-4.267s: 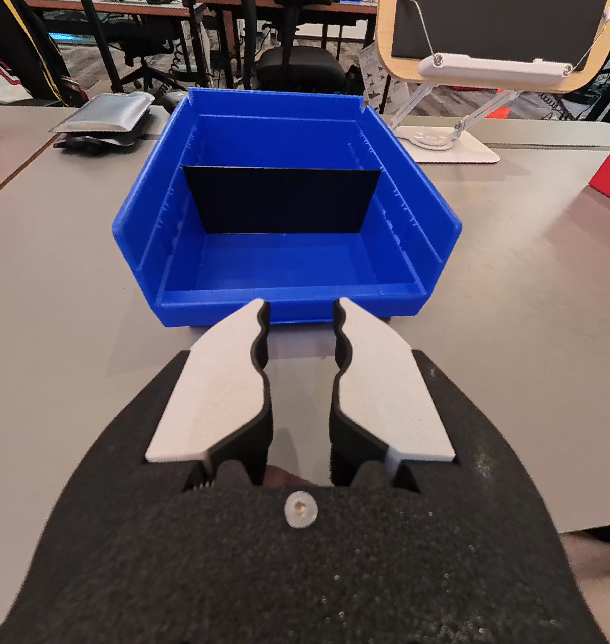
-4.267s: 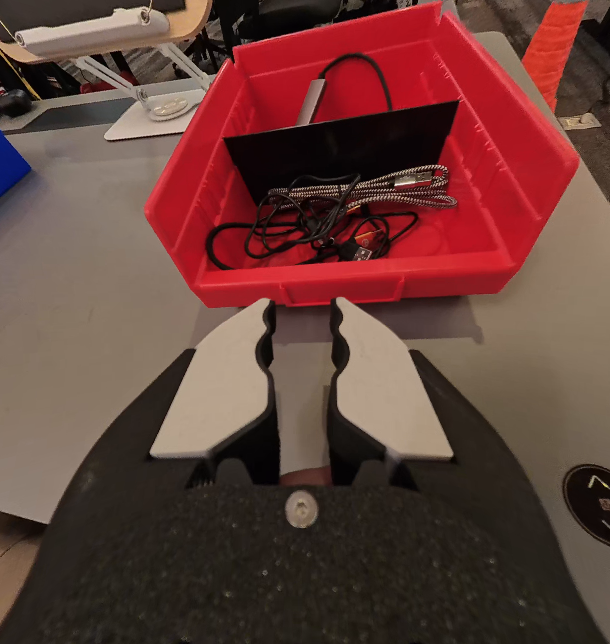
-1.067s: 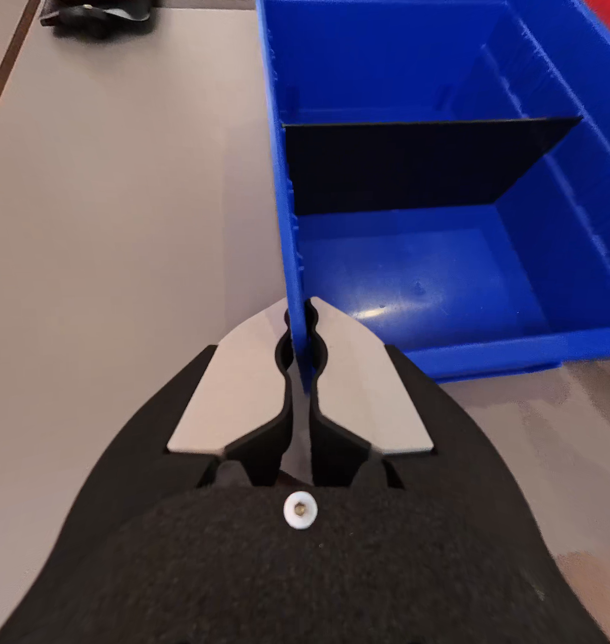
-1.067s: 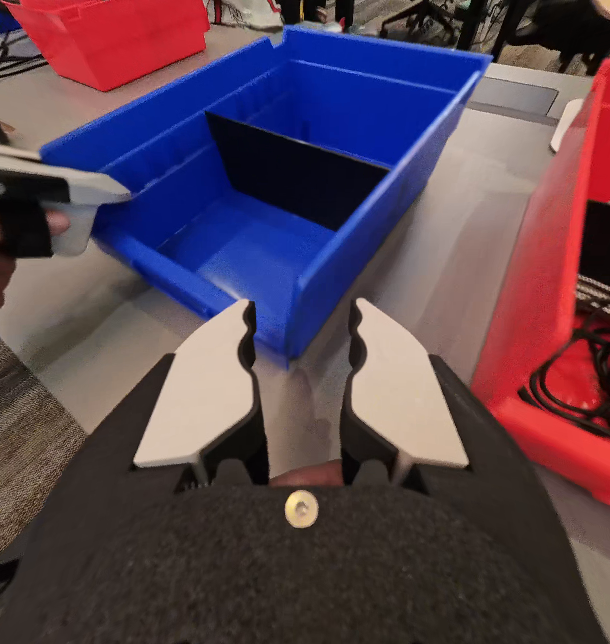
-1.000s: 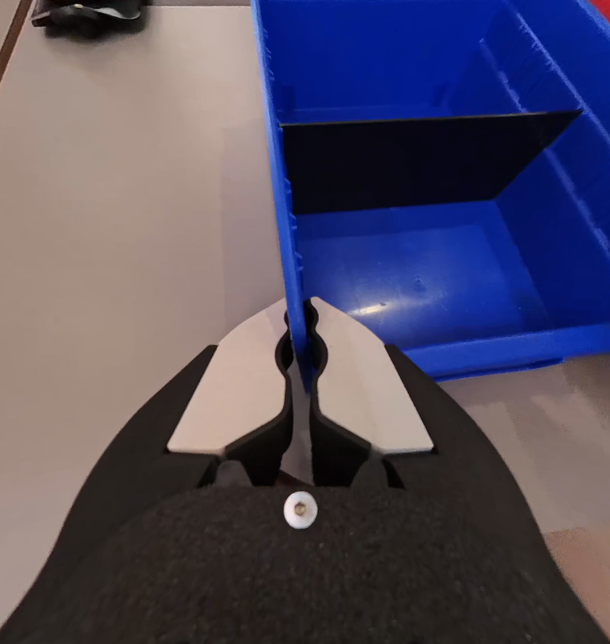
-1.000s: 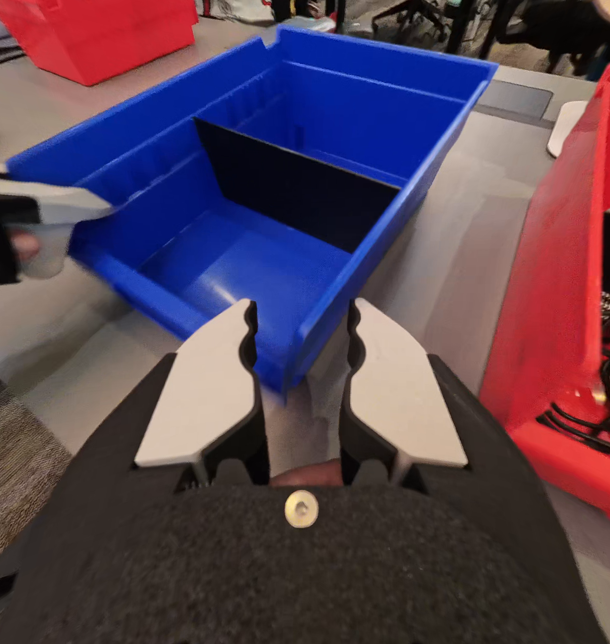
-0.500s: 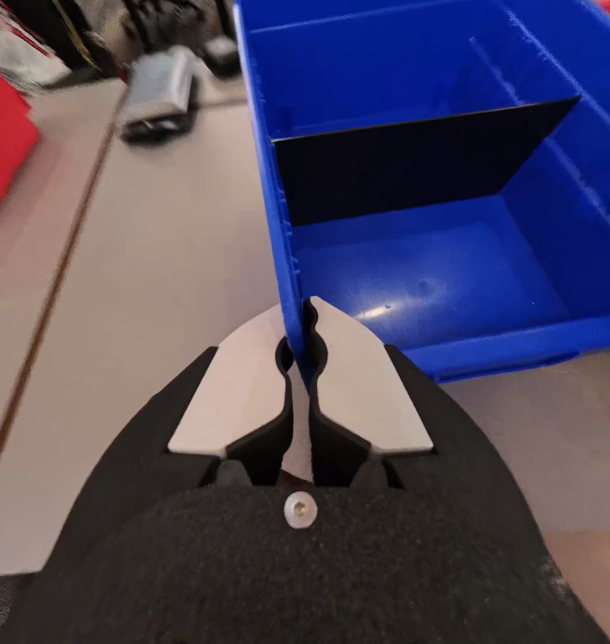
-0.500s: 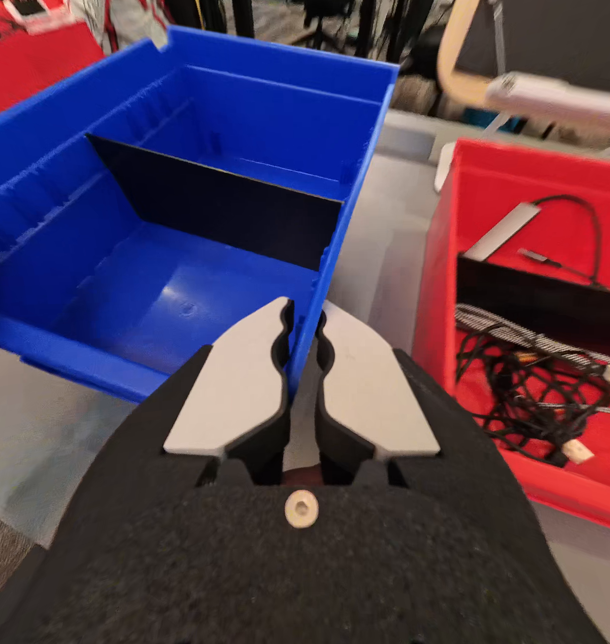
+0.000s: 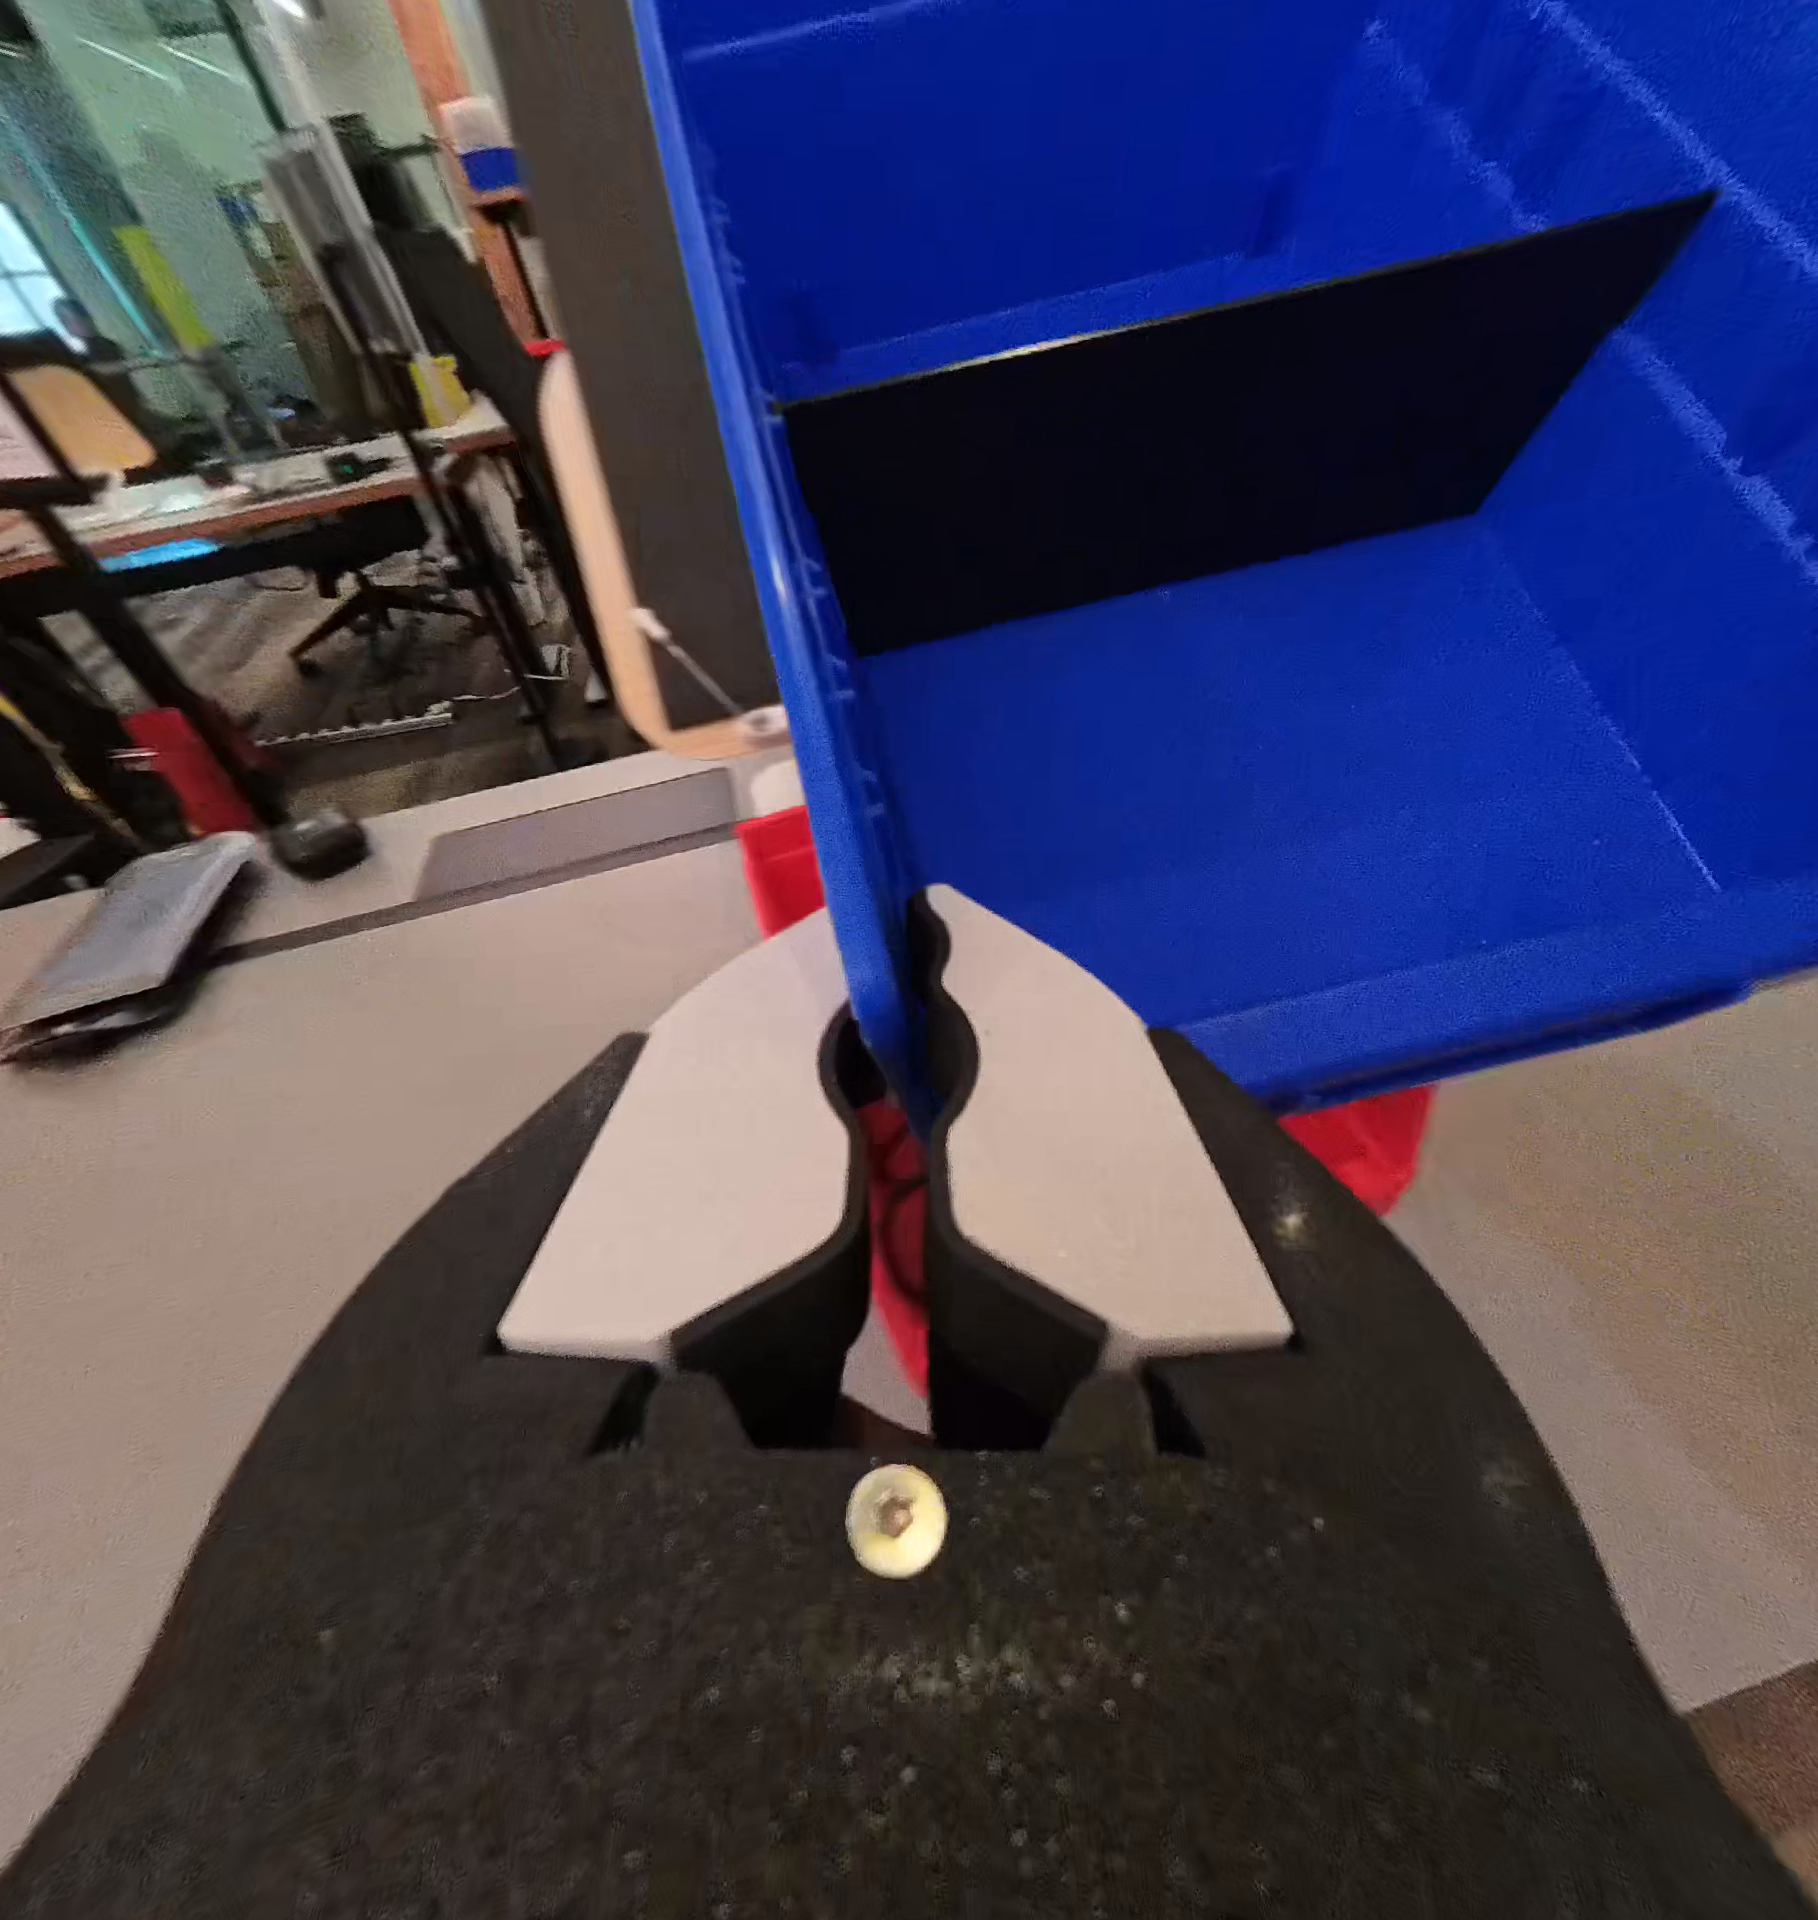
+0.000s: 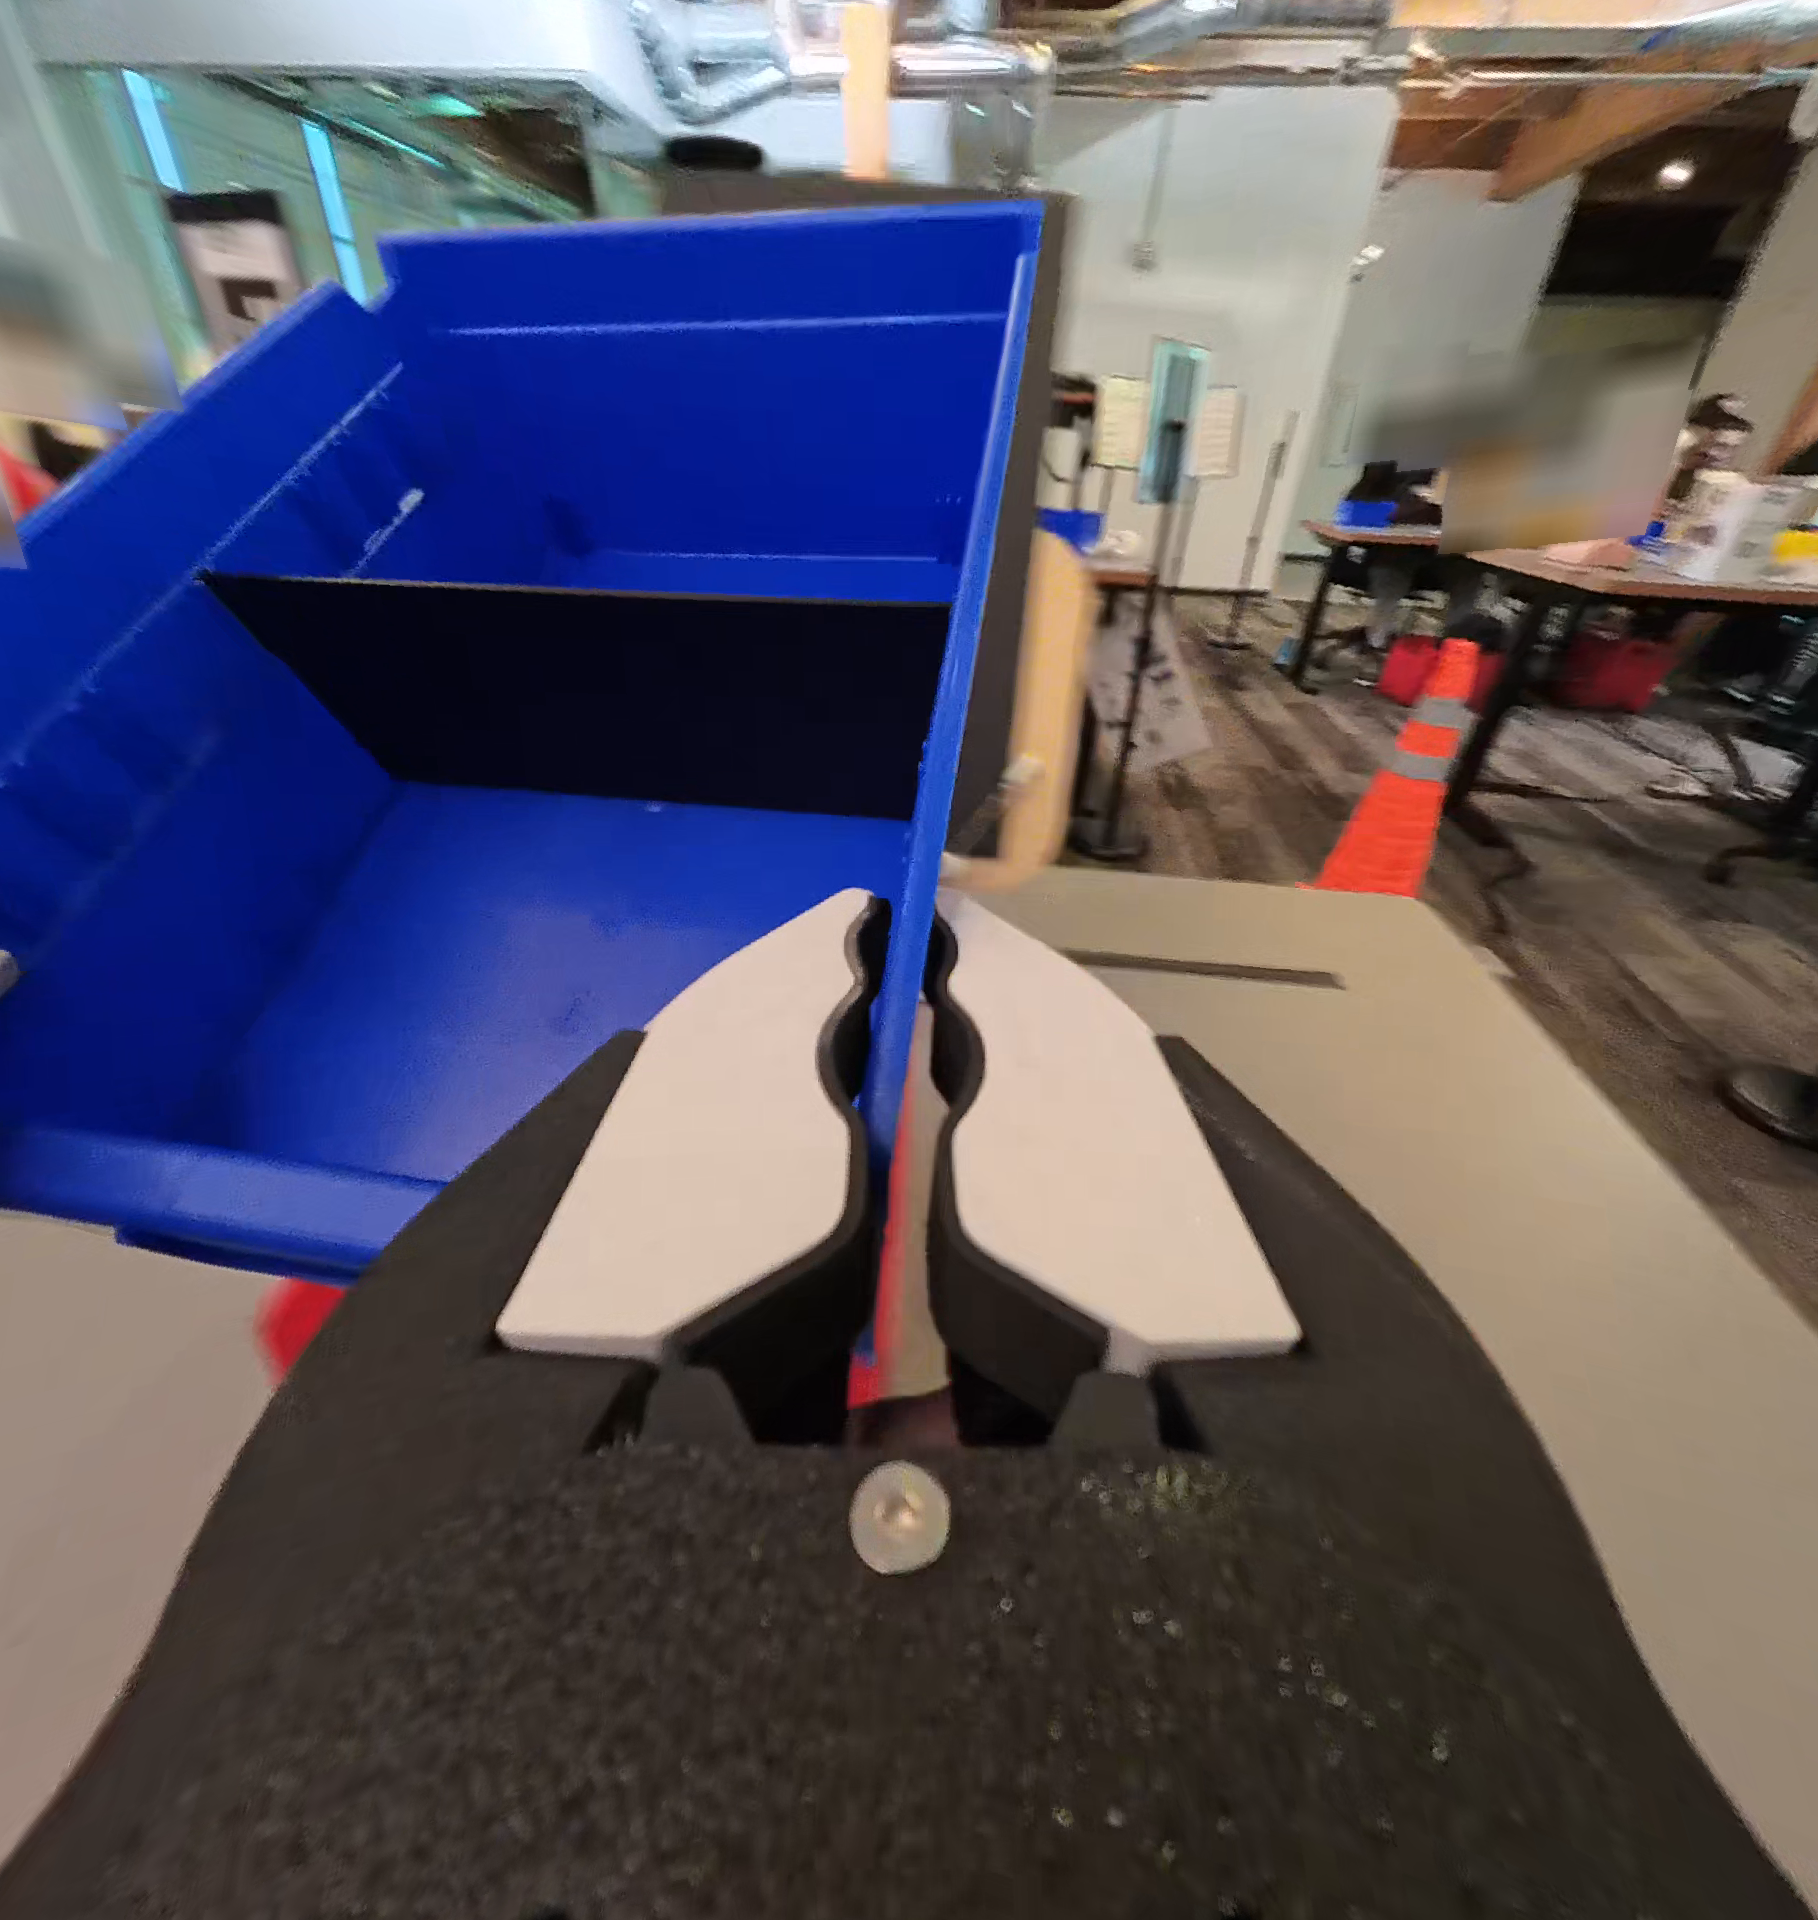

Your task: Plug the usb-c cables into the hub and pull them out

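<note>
Blue bin [image 9: 1300, 779] tilted, open top toward cameras; both tongs clamp side walls.

Blue bin [image 9: 1300, 790] is hard moulded plastic, slight sheen on the floor, fine ribs along the walls. Its divider [image 9: 1144, 468] is a flat black sheet, dead matt. Left tongs [image 9: 900, 935] and right tongs [image 10: 910, 925]: fingers [image 9: 718, 1132] look like matt light-grey plastic, a bit grainy, with black rubbery-looking inner pads; the bodies are covered in black coarse foam or felt, speckled with dust, with a shiny metal screw in the middle. Bench [image 9: 209, 1195] is smooth matt grey laminate. Red bin [image 9: 1352, 1143] under the blue one is plastic too.
</note>
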A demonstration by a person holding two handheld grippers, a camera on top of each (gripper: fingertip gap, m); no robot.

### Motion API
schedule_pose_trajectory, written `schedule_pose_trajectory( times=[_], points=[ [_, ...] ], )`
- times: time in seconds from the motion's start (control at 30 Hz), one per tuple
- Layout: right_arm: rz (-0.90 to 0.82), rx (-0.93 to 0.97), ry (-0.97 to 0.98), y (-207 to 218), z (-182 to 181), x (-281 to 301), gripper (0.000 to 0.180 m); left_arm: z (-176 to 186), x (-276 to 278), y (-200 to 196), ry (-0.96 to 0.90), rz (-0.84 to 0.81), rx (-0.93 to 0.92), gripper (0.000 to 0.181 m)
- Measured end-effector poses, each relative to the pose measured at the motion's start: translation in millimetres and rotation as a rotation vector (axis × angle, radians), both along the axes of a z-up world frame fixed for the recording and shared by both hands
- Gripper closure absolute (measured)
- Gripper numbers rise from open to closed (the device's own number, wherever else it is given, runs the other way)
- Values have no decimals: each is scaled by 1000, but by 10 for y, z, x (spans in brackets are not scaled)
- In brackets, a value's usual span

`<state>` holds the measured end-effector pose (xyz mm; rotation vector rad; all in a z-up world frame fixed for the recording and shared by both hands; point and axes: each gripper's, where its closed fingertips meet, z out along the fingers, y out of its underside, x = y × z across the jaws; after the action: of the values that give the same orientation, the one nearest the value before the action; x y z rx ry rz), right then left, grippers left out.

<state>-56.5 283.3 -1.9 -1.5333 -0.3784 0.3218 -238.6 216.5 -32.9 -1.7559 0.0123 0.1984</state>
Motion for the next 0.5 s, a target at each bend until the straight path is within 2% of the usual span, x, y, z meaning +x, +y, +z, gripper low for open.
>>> schedule_pose_trajectory(
  times=[0.13, 0.27, 0.37, 0.5],
  points=[
    [-153, -116, -39, 531, -506, 1300, 176, -479, 1257, 657, -10, -118, -90, 177],
    [-163, -293, -60, 1058, -1185, 2149, 175, -1144, 2131, 1144, -51, -135, -211, 177],
    [-143, -388, -34, 1324, -1612, 2441, 175, -1587, 2445, 1384, -87, -131, -313, 177],
    [-78, -460, 11, 1560, -1965, 2465, 175, -1837, 2481, 1574, -82, -102, -367, 177]
  ],
)
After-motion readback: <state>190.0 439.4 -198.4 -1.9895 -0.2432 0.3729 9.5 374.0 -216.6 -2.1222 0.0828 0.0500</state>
